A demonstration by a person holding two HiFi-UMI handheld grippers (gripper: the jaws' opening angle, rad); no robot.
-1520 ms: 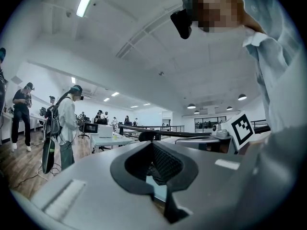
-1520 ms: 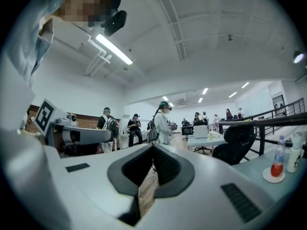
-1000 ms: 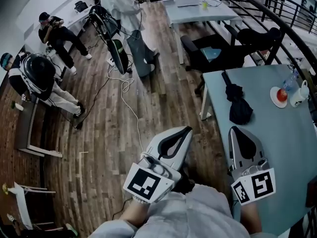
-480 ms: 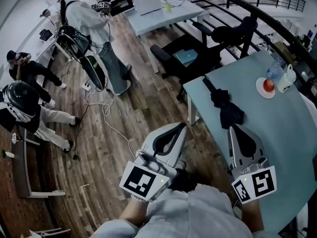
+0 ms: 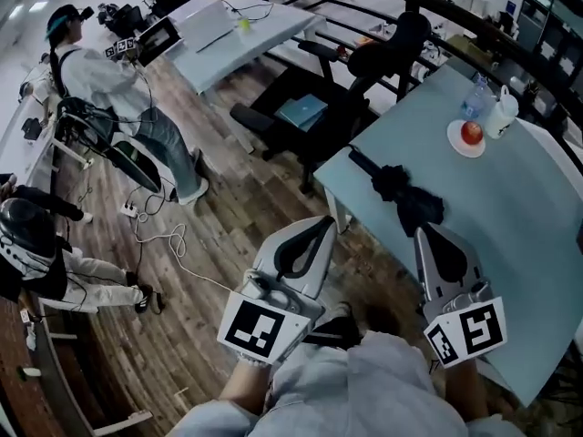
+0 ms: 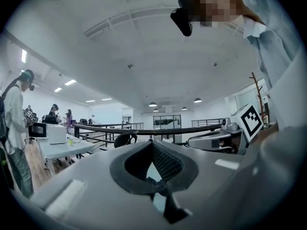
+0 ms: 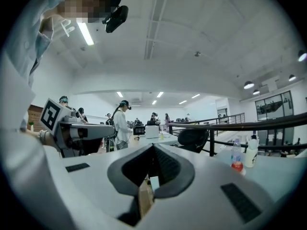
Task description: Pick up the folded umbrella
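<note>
1. The folded umbrella is black and lies flat on the pale table, close to the table's left corner, its handle end pointing at the table's far-left edge. Nothing touches it.
2. The right gripper hangs level over the near part of the table, its tip just short of the umbrella's bunched cloth. Its jaws are pressed together with nothing between them.
3. The left gripper is off the table, over the wooden floor just beside the table's left corner. Its jaws are also closed, tip to tip, and empty.
4. Toward the far side of the table, well apart from the umbrella, a small white plate holds one round red fruit.
5. Just behind the plate, nearer the table's far edge, stands a clear bottle; what it holds cannot be told.
6. A white jug stands beside the bottle, just right of the plate; its inside is not visible.
7. A black chair stands off the table's far-left edge.
</note>
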